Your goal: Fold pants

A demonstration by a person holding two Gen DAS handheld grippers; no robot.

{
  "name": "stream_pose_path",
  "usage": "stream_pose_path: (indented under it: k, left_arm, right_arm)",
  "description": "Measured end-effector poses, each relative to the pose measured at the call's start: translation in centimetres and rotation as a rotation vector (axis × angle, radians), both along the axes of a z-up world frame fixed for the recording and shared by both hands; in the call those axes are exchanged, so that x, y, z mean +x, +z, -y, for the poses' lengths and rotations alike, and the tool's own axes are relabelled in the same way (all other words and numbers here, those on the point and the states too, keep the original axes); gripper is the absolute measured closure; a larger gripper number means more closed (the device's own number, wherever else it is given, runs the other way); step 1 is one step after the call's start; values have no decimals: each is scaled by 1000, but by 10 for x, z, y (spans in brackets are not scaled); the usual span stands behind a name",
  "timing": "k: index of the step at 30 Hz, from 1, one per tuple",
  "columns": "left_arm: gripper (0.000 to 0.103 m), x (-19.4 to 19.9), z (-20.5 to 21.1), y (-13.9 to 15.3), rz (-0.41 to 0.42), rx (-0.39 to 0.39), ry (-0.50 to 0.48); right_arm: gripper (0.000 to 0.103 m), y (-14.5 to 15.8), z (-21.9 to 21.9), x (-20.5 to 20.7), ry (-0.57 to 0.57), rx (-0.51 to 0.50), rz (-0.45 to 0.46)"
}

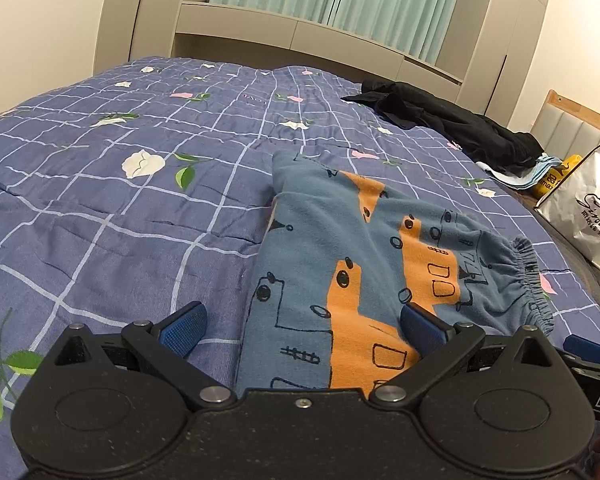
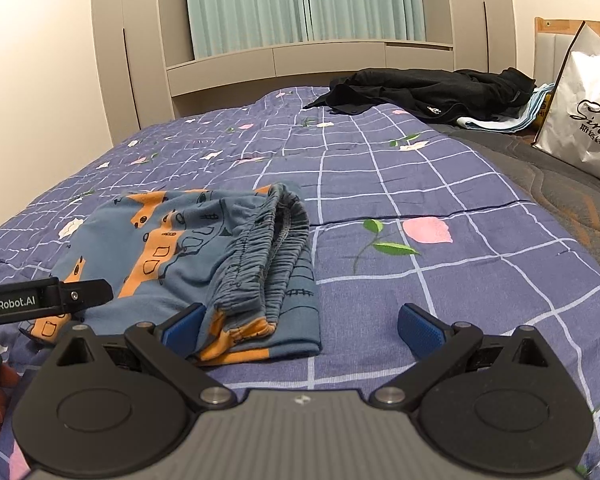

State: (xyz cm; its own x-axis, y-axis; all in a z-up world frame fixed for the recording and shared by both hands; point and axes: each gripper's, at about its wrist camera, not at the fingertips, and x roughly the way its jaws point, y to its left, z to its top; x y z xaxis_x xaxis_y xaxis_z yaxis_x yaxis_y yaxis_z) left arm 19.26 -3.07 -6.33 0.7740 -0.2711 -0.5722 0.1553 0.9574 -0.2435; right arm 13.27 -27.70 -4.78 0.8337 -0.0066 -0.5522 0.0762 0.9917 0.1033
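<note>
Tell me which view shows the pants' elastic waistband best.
The right wrist view: the elastic waistband faces the camera, its gathered layers stacked and the dark opening visible on the folded pants. The left wrist view shows only a side-on strip of the waistband at the pants' right edge.

You've got a bed (image 2: 420, 184) with blue grid floral quilt, beige built-in wardrobe (image 2: 140, 60) far side, teal curtains (image 2: 300, 0) centered, cream walls, wooden headboard (image 1: 572, 120) far right.
</note>
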Motion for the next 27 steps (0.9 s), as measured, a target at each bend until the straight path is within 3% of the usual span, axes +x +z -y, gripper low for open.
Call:
stream_pose_path:
  k: [27]
  left_arm:
    - [0,-12,-5,3,8,-11,-12]
  right_arm:
    - [1,2,2,-8,11,30,20]
